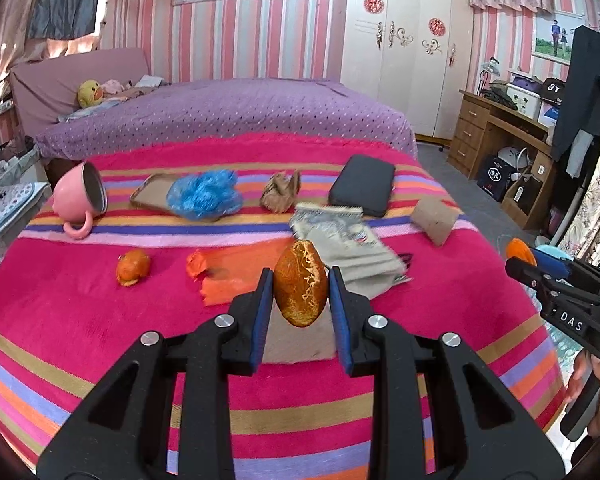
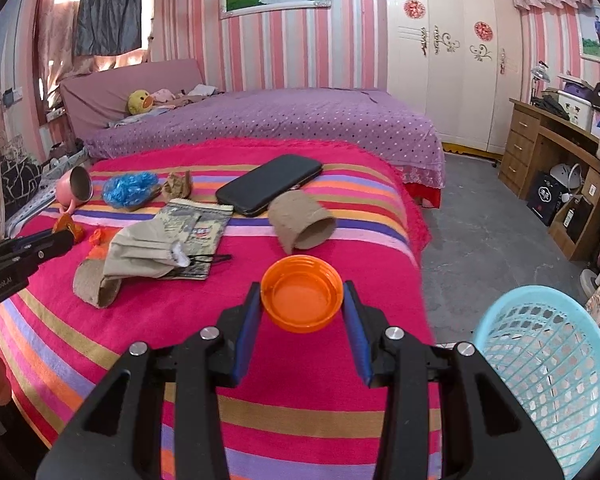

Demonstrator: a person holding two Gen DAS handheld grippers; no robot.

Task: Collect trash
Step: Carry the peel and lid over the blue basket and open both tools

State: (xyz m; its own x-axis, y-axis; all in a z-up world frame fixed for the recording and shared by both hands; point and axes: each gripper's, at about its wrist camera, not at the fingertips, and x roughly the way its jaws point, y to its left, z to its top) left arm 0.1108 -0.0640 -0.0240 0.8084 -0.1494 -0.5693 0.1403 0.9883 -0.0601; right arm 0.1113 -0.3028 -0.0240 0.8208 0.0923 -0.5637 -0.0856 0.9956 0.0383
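The left gripper (image 1: 300,294) is closed part-way on a piece of orange peel (image 1: 300,284), one blue pad on each side. The peel stands with its long axis upright, its pithy inner face toward the camera, held above the striped blanket (image 1: 80,320). The right gripper (image 2: 302,304) is closed on an orange cap (image 2: 302,298), pinched at its rim from both sides. The cap is round, with no long axis; its hollow side opens up and toward the camera. It is held above the blanket's near edge, with the blue basket (image 2: 540,364) on the floor just right of that edge.

Taking the phone (image 2: 270,184) as landmark: it lies flat on the blanket, its long axis running from near-left to far-right. A cardboard tube (image 2: 302,222) lies just in front of it on its side, open end facing near-right. Left of the phone sits a crumpled brown paper (image 2: 177,186), then a blue plastic wad (image 2: 130,190), then a pink mug (image 2: 74,188) tipped on its side with its mouth toward the phone. In front-left of the phone lies a printed pouch (image 2: 200,232) with a beige mask (image 2: 144,254) on it, and a second tube (image 2: 96,284) beyond that mask. In the left view, another peel scrap (image 1: 132,267) and an orange wrapper (image 1: 224,276) lie on the blanket well left of the phone.
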